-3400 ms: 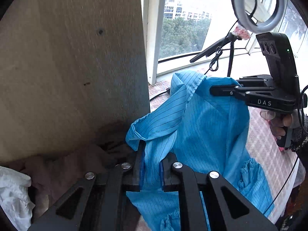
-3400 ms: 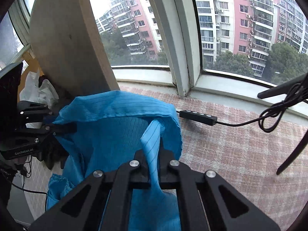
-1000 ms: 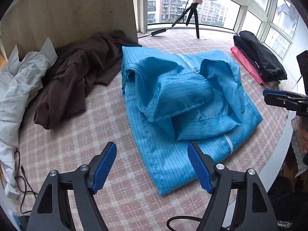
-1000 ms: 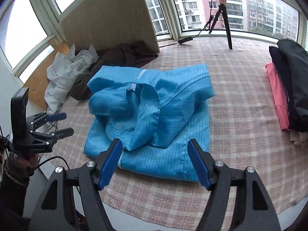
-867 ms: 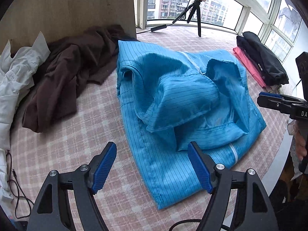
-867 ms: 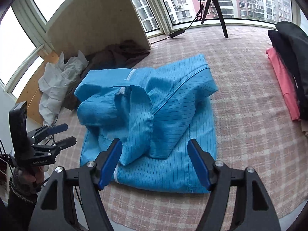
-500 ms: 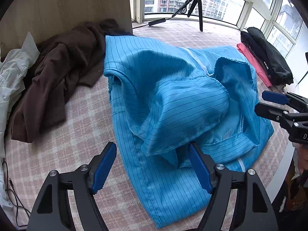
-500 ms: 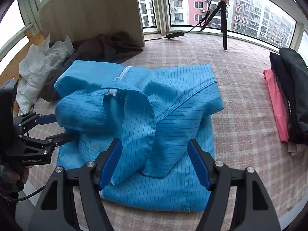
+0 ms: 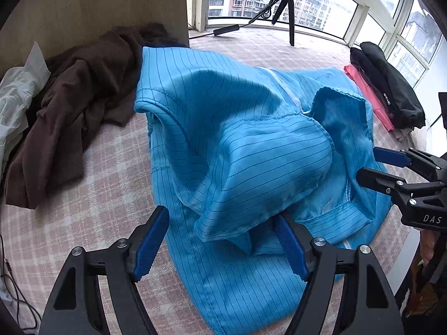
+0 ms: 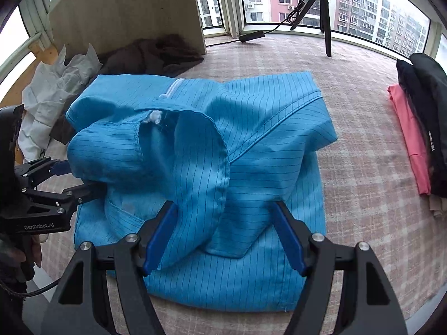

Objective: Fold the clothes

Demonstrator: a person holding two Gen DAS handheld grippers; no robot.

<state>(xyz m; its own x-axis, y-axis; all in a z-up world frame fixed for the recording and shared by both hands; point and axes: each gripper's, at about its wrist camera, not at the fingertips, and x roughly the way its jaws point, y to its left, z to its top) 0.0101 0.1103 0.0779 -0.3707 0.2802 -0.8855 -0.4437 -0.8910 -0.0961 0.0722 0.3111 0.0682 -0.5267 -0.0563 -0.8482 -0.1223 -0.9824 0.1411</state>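
Observation:
A blue pin-striped garment (image 9: 251, 153) (image 10: 265, 128) lies crumpled and partly folded on the plaid-covered table (image 9: 97, 173), its collar and zip showing at the top. My left gripper (image 9: 220, 247) hangs open low over the garment's near edge, a loose fold lying between its blue pads (image 9: 151, 245) without being pinched. My right gripper (image 10: 223, 238) is open too, straddling a raised flap on the opposite side. Each gripper shows in the other's view: the right gripper (image 9: 368, 164) at the cloth's right edge, the left gripper (image 10: 81, 178) at its left edge.
A brown garment (image 9: 69, 106) and a white one (image 9: 14, 97) lie heaped by a wooden board (image 9: 97, 8) at the back left. Folded black (image 9: 391, 95) and pink (image 9: 366, 92) clothes are stacked at the right. A tripod (image 9: 290, 14) stands by the window. The table edge runs near both hands.
Both grippers, earlier shut on the lifted garment, have let it go onto the table. Over the last second both sank and closed in on the cloth, jaws unchanged.

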